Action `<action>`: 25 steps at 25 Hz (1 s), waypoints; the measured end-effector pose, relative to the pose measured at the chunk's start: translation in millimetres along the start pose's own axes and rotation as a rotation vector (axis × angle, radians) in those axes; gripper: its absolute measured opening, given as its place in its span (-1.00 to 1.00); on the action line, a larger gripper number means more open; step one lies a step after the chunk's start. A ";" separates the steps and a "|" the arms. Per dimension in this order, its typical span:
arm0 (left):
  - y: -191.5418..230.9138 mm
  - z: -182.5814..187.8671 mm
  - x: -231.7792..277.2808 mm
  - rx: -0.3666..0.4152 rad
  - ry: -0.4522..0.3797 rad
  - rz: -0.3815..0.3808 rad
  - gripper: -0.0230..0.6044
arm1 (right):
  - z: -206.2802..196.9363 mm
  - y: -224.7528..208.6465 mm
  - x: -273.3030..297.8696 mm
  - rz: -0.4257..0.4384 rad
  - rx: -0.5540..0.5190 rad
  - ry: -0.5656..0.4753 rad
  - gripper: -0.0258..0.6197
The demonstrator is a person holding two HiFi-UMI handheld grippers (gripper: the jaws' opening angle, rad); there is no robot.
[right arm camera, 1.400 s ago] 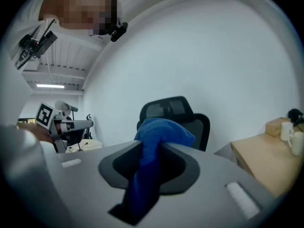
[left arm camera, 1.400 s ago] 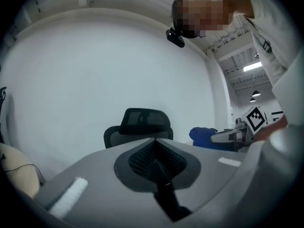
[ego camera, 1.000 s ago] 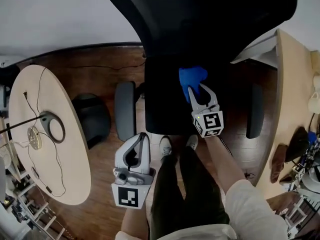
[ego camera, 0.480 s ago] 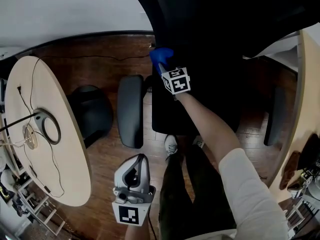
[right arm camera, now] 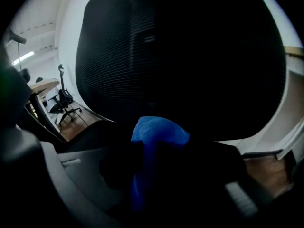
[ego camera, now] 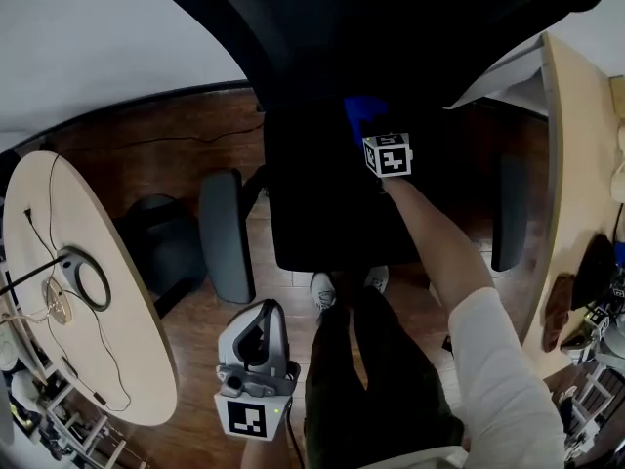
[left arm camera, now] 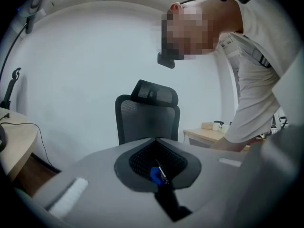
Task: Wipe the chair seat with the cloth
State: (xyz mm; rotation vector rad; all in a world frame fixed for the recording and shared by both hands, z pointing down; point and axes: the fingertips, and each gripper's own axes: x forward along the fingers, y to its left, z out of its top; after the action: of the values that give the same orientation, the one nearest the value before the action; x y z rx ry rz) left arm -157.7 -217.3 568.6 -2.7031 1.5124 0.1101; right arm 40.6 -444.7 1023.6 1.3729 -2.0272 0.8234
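Note:
The black office chair's seat (ego camera: 322, 213) lies in front of me below its tall mesh backrest (ego camera: 391, 27). My right gripper (ego camera: 369, 127) reaches over the rear of the seat, shut on a blue cloth (ego camera: 360, 111) that rests close to the foot of the backrest. The right gripper view shows the cloth (right arm camera: 154, 141) bunched between the dark jaws, the backrest (right arm camera: 180, 56) filling the frame behind it. My left gripper (ego camera: 266, 313) hangs low beside my legs, shut and holding nothing. Through the gap in its jaws, the left gripper view shows the cloth (left arm camera: 156, 175) on the seat.
Grey armrests (ego camera: 227, 233) (ego camera: 508, 213) flank the seat. A round pale table (ego camera: 107, 360) with cables and a ring-shaped device (ego camera: 83, 277) stands at the left, a wooden desk (ego camera: 576, 164) at the right. My shoes (ego camera: 322, 286) touch the seat's front edge. A dark rounded object (ego camera: 161, 237) sits on the wood floor.
The right gripper carried the cloth from the seat's middle to its rear left corner, then right along the rear edge to where it is now. The left gripper stayed low and shut.

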 end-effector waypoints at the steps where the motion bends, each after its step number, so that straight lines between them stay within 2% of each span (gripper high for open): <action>1: -4.0 0.3 3.1 -0.003 -0.002 -0.010 -0.85 | -4.1 -23.4 -10.7 -0.031 0.008 0.004 -0.63; 4: -14.1 1.1 9.5 -0.008 -0.008 -0.034 -0.85 | -19.1 -84.6 -40.4 -0.116 0.047 0.024 -0.63; 7: -26.0 1.2 16.8 -0.008 -0.018 -0.057 -0.85 | -32.0 -127.0 -61.4 -0.174 0.078 0.045 -0.63; 10: -35.1 0.0 21.8 -0.008 -0.021 -0.073 -0.85 | -35.3 -142.5 -70.4 -0.189 0.086 0.047 -0.63; 12: -38.2 -1.0 21.9 -0.009 -0.019 -0.079 -0.85 | -29.1 -134.4 -74.6 -0.171 0.113 0.017 -0.63; 14: -38.6 -0.2 19.4 -0.012 -0.015 -0.079 -0.85 | -16.8 -102.6 -77.5 -0.121 0.162 -0.030 -0.63; 16: -38.3 2.3 16.2 -0.015 -0.012 -0.073 -0.85 | -6.9 -39.8 -74.7 -0.027 0.190 -0.064 -0.63; 20: -33.3 8.4 9.2 -0.036 -0.021 -0.031 -0.85 | 14.5 135.5 -55.0 0.229 0.053 -0.121 -0.63; 22: -27.2 8.2 4.1 -0.030 -0.018 -0.013 -0.85 | -2.2 198.6 -32.1 0.301 0.035 -0.062 -0.63; 25: -16.9 2.5 -8.1 -0.021 -0.005 0.008 -0.85 | -38.6 236.2 0.7 0.295 0.083 0.044 -0.63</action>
State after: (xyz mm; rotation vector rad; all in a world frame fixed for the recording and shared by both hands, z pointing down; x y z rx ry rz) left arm -147.5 -201.4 566.7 -2.7105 1.5296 0.1334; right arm -177.7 -347.9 1006.9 1.1010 -2.2139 1.0652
